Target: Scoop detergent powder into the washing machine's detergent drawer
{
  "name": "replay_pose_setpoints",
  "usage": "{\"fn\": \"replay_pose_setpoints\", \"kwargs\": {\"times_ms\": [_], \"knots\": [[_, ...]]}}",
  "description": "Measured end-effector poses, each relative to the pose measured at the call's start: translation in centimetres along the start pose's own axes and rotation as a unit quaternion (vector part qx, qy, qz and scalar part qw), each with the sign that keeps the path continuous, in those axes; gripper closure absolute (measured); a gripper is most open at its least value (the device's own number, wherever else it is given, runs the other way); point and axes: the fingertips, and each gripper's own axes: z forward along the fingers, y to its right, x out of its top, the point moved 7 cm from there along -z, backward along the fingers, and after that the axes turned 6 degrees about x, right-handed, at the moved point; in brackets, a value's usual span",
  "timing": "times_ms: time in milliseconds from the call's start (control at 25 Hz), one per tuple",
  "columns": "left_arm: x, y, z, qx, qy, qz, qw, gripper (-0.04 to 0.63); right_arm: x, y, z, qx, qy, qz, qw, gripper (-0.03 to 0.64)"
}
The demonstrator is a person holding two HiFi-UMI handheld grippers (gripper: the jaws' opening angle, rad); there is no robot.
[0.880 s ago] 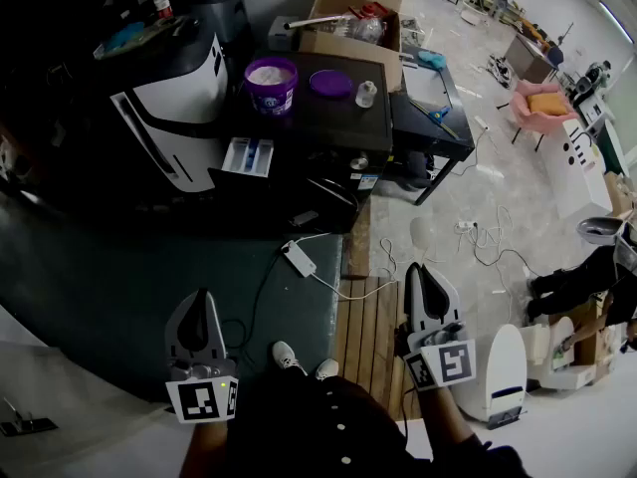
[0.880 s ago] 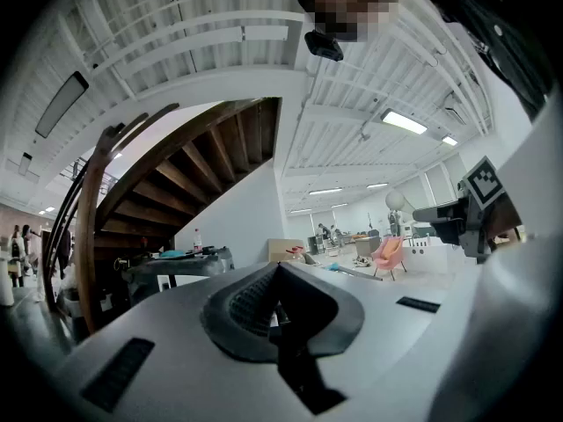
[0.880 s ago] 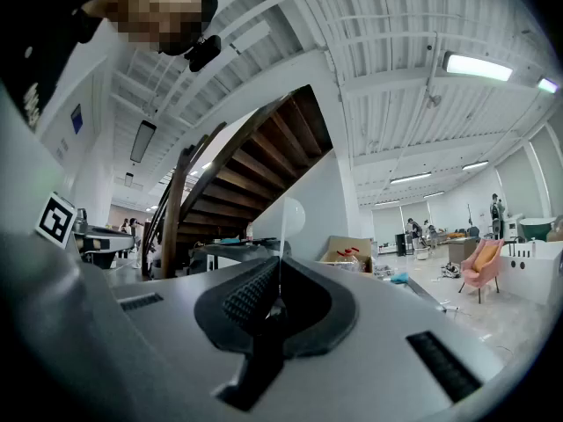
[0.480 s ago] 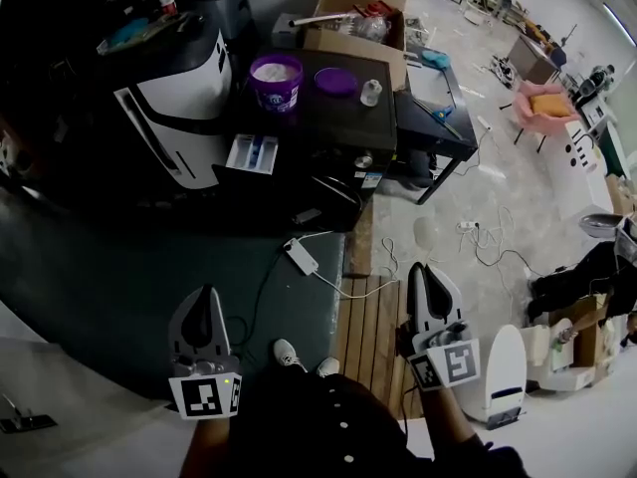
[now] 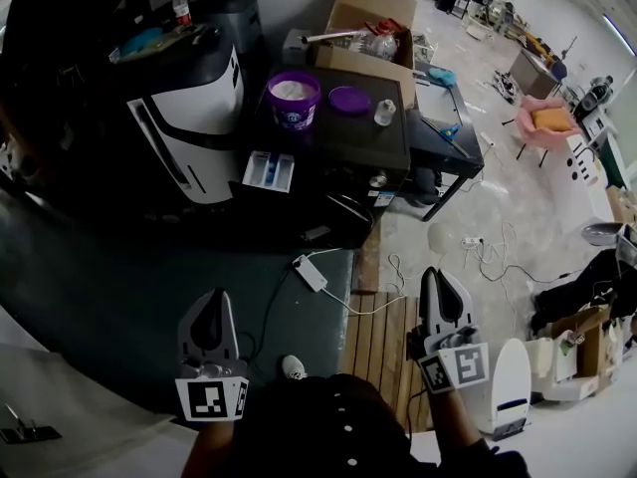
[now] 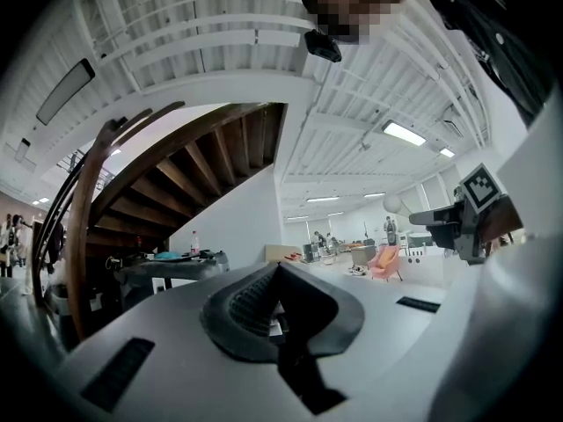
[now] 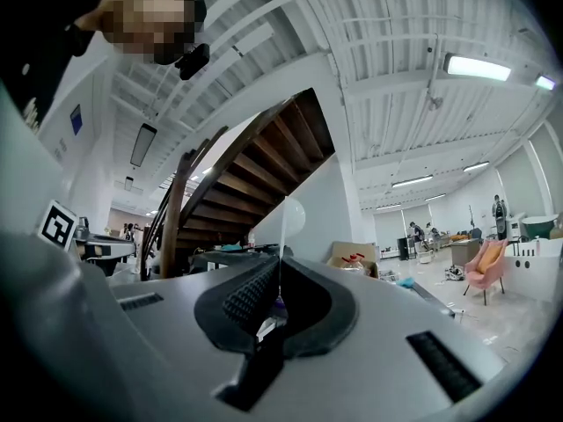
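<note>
The washing machine stands at the upper left of the head view with its detergent drawer pulled out. To its right, on a black table, are an open purple tub of white powder, its purple lid and a small white cup. Both grippers are held low, far short of the machine. My left gripper is shut and empty. My right gripper is shut on a thin white spoon that sticks out past its tips.
A power strip and cables lie on the floor between me and the machine. A wooden pallet lies by my feet. An open cardboard box stands behind the table, a pink chair far right, and a white appliance beside my right gripper.
The machine, drawer and table have slid lower and to the right in the head view. Both grippers keep their low positions and stay shut, the spoon still held.
</note>
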Motion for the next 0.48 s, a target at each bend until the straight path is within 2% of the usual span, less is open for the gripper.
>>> {"fn": "replay_pose_setpoints", "kwargs": {"times_ms": [280, 480], "knots": [[-1.0, -2.1, 0.8, -0.007, -0.008, 0.001, 0.9999, 0.588, -0.4, -1.3, 1.8, -0.003, 0.001, -0.01, 1.0, 0.584], [-2.4, -2.5, 1.8, -0.004, -0.022, -0.015, 0.9996, 0.588, -1.2, -1.3, 3.3, -0.007, -0.011, -0.014, 1.0, 0.584]]}}
